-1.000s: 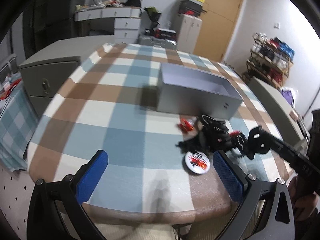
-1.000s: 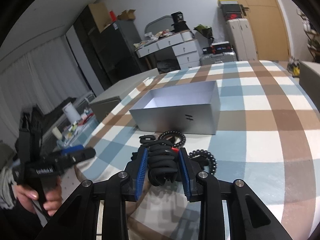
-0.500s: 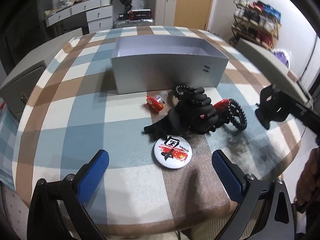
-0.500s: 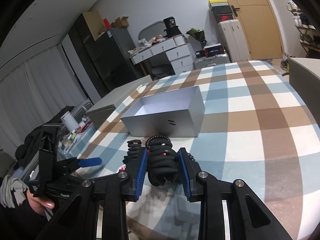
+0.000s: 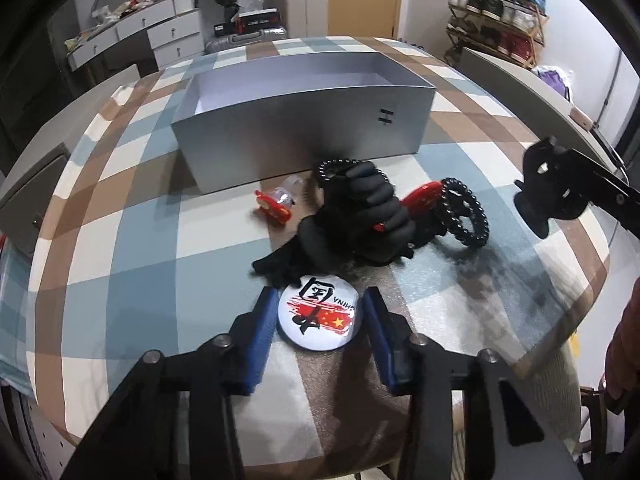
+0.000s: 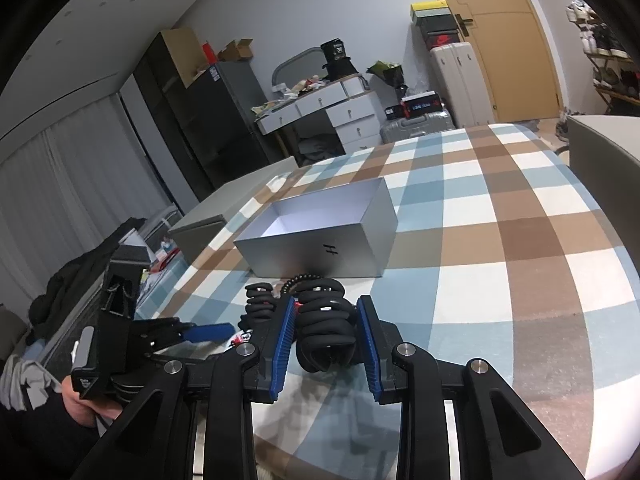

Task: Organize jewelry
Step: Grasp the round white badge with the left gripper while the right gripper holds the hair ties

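Observation:
An open grey box [image 5: 304,120] stands on the checked table; it also shows in the right wrist view [image 6: 320,236]. In front of it lie a black hand-shaped jewelry stand [image 5: 360,216] with black bead bracelets [image 5: 464,212], a red clip [image 5: 276,204] and a round white badge [image 5: 318,312]. My left gripper [image 5: 318,320] has its blue pads on both sides of the badge, touching its edges. My right gripper [image 6: 326,332] is shut on the black hand stand [image 6: 324,328].
The table's near edge runs just below both grippers. A grey cabinet [image 6: 224,216] stands beside the table on the left. White drawers [image 6: 344,116], suitcases and a door are far behind. A shoe rack [image 5: 496,12] stands at the right.
My left gripper has moved forward and down to the badge and narrowed its jaws around it. My right gripper has stayed shut on the hand stand, shifted slightly.

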`<control>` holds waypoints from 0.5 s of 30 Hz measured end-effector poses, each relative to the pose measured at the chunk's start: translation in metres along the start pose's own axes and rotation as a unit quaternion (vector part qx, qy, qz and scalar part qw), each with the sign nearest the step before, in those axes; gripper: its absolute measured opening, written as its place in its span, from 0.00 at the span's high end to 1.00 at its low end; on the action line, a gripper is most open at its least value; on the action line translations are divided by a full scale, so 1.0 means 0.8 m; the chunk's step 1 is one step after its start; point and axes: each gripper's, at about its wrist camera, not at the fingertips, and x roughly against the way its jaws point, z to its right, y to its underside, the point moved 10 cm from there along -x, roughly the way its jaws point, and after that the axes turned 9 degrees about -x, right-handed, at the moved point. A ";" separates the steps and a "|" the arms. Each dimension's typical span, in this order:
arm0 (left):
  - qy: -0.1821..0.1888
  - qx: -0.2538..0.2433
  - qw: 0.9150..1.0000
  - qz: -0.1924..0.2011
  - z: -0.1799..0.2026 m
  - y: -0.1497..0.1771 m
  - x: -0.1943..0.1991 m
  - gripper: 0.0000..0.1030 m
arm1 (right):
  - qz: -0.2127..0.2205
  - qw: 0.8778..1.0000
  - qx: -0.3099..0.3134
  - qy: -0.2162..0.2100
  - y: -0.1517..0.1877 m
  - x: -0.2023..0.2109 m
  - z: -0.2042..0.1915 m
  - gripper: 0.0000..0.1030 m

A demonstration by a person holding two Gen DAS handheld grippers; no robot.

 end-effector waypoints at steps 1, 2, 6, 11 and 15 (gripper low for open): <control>0.000 -0.001 1.000 -0.001 0.000 0.001 0.001 0.63 | 0.000 1.000 -0.001 0.000 0.000 0.000 0.000 0.71; 0.001 -0.001 1.000 -0.001 0.000 0.001 0.001 0.63 | 0.001 1.000 -0.002 0.000 0.000 0.000 0.000 0.71; 0.009 0.006 1.000 0.001 -0.001 0.004 0.003 0.64 | 0.002 1.000 -0.003 0.001 0.000 0.002 -0.001 0.71; 0.011 0.010 1.000 0.003 0.003 -0.001 0.006 0.64 | 0.001 1.000 -0.010 0.001 0.000 0.003 0.001 0.71; 0.013 0.009 1.000 0.010 0.005 0.001 0.017 0.64 | 0.005 1.000 -0.005 0.001 -0.002 0.005 -0.001 0.71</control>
